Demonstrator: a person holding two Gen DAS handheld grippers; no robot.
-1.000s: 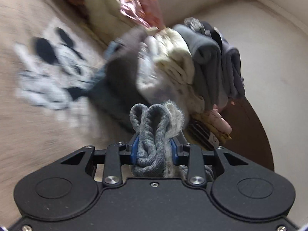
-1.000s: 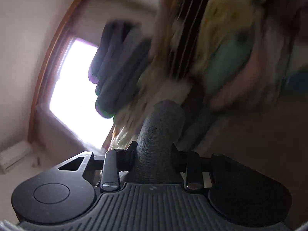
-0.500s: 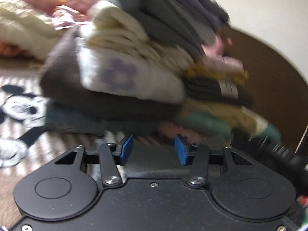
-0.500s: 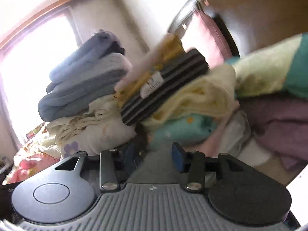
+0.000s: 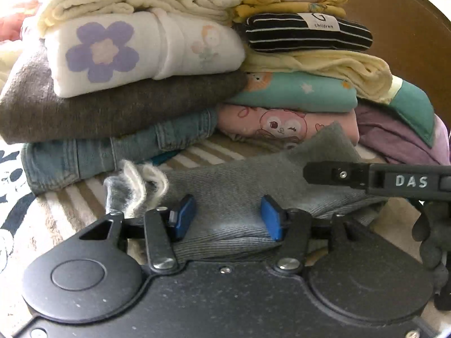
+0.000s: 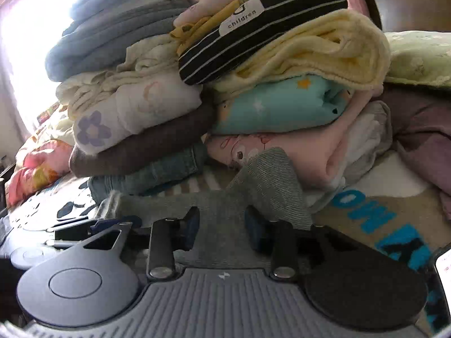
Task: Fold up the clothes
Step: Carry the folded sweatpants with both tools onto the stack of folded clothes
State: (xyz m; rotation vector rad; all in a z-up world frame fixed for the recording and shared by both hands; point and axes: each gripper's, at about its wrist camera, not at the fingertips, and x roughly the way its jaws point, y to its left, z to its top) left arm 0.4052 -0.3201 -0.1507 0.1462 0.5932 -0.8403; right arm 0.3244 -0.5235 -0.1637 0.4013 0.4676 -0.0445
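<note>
A grey ribbed garment (image 5: 239, 186) lies folded flat on the patterned blanket, in front of two stacks of folded clothes. My left gripper (image 5: 228, 219) is open, its blue pads apart just above the garment's near edge. My right gripper (image 6: 221, 226) is open too, over the same grey garment (image 6: 267, 177), whose corner sticks up. The right gripper's finger (image 5: 366, 178) shows at the right of the left wrist view. The left gripper (image 6: 84, 228) shows low at the left of the right wrist view.
The left stack holds jeans (image 5: 112, 149), a brown knit (image 5: 112, 109) and a white flower-print piece (image 5: 141, 50). The right stack holds pink (image 5: 282, 124), teal, yellow and black striped (image 5: 307, 32) clothes. Purple cloth (image 5: 400, 135) lies at the right. The blanket (image 6: 366, 219) has blue letters.
Both grippers were shut on the grey garment a second ago. They have lowered it in front of the stacks, opened and let it go; it now lies flat.
</note>
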